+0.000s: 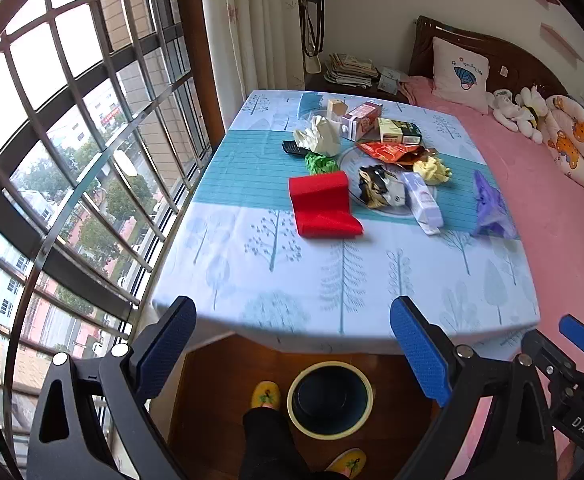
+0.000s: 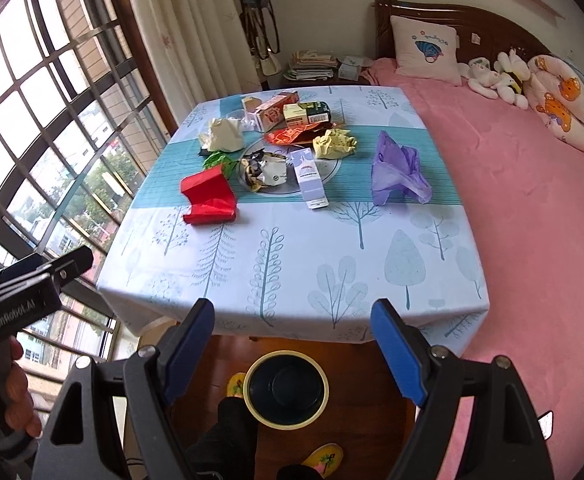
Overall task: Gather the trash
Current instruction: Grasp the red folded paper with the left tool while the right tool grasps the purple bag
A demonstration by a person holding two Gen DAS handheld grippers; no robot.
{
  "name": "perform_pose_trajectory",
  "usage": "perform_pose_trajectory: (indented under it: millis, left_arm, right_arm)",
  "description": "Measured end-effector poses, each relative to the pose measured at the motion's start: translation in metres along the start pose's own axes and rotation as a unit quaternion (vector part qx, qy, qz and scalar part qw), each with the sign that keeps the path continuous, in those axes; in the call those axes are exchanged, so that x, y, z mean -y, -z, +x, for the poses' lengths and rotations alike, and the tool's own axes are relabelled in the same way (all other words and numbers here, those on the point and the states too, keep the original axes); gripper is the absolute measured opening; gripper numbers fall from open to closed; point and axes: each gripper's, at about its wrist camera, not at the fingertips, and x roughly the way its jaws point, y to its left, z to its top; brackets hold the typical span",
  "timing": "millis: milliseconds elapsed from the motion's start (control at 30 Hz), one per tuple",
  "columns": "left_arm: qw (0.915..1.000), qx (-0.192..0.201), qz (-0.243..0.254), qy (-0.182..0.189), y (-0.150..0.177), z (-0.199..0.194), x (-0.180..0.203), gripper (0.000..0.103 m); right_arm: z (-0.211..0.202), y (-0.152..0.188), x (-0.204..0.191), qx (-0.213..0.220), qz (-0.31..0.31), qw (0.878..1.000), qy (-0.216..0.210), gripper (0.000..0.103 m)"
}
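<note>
Both the left gripper (image 1: 293, 344) and right gripper (image 2: 292, 346) hang wide open and empty over the bin (image 2: 286, 388) — trash sits mid-tabletop (image 2: 292, 264), and that red paper (image 2: 208, 199) looks light and crushable, so pinch a raised fold.

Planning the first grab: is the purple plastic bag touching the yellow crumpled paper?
Apart. The right wrist view shows bare tablecloth between the purple plastic bag and the yellow crumpled paper.
</note>
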Motion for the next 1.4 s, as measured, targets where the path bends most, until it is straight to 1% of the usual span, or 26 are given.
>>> perform_pose_trajectory:
  millis: [67,200,333,467,567,667,733,800,833,900,933,967,1000,1033,1067,1100,1133,1167,1300,1400]
  left_arm:
    - [0.9999,-0.003,0.011,0.005,-0.020,0.019,-0.007,0.096]
    - [0.9974,-0.005,0.071,0.016,-0.066,0.063,-0.013,0.096]
    - [0.9910,-0.007,0.132,0.021,-0.098,0.110,-0.013,0.096]
    - [0.9819,-0.027,0.186,0.027,-0.122,0.162,-0.006,0.096]
    - [0.9723,-0.047,0.223,0.050,-0.132,0.200,0.003,0.096]
    - [0.9626,-0.077,0.246,0.084,-0.137,0.231,0.012,0.096]
    - [0.9535,-0.104,0.262,0.106,-0.138,0.250,0.019,0.096]
    - [0.9419,-0.129,0.284,0.124,-0.137,0.264,0.028,0.096]
    - [0.9364,-0.137,0.297,0.128,-0.136,0.270,0.035,0.096]
    - [0.9245,-0.151,0.325,0.129,-0.129,0.277,0.045,0.091]
    - [0.9186,-0.160,0.337,0.130,-0.125,0.280,0.049,0.077]
    - [0.9130,-0.170,0.348,0.128,-0.121,0.284,0.053,0.060]
    - [0.9078,-0.185,0.354,0.128,-0.115,0.288,0.056,0.052]
    - [0.9053,-0.196,0.354,0.130,-0.110,0.290,0.057,0.036]
    - [0.9050,-0.200,0.349,0.137,-0.107,0.288,0.057,0.029]
    - [0.9066,-0.201,0.343,0.143,-0.105,0.285,0.056,0.026]
    - [0.9081,-0.201,0.338,0.143,-0.104,0.282,0.054,0.019]
    - [0.9105,-0.200,0.333,0.142,-0.103,0.279,0.053,0.014]
    - [0.9234,-0.193,0.290,0.162,-0.104,0.258,0.038,0.012]
    - [0.9314,-0.178,0.273,0.163,-0.104,0.241,0.028,0.012]
  right_arm:
    - [0.012,-0.010,-0.003,-0.004,0.017,1.000,0.015,0.081]
    - [0.042,-0.033,-0.010,-0.019,0.058,0.997,0.037,0.081]
    - [0.082,-0.053,-0.018,-0.033,0.098,0.994,0.047,0.076]
    - [0.116,-0.065,-0.023,-0.041,0.134,0.989,0.056,0.074]
    - [0.135,-0.070,-0.024,-0.047,0.156,0.985,0.063,0.074]
    - [0.147,-0.068,-0.023,-0.060,0.176,0.980,0.069,0.074]
    - [0.155,-0.066,-0.020,-0.066,0.187,0.977,0.073,0.074]
    - [0.159,-0.062,-0.017,-0.071,0.199,0.974,0.079,0.074]
    - [0.160,-0.061,-0.015,-0.072,0.205,0.973,0.080,0.074]
    - [0.162,-0.057,-0.011,-0.076,0.217,0.969,0.085,0.074]
    - [0.163,-0.056,-0.008,-0.076,0.220,0.969,0.087,0.074]
    - [0.162,-0.055,-0.006,-0.075,0.223,0.968,0.091,0.073]
    - [0.159,-0.054,-0.004,-0.073,0.225,0.967,0.094,0.072]
    - [0.156,-0.054,-0.002,-0.069,0.226,0.967,0.099,0.072]
    - [0.152,-0.055,0.001,-0.065,0.226,0.966,0.103,0.072]
    - [0.147,-0.057,0.003,-0.058,0.226,0.966,0.109,0.072]
    - [0.141,-0.060,0.006,-0.048,0.224,0.967,0.116,0.072]
    - [0.136,-0.064,0.009,-0.039,0.220,0.967,0.124,0.072]
    - [0.120,-0.090,0.027,0.005,0.192,0.965,0.177,0.072]
    - [0.124,-0.112,0.046,0.021,0.175,0.962,0.209,0.072]
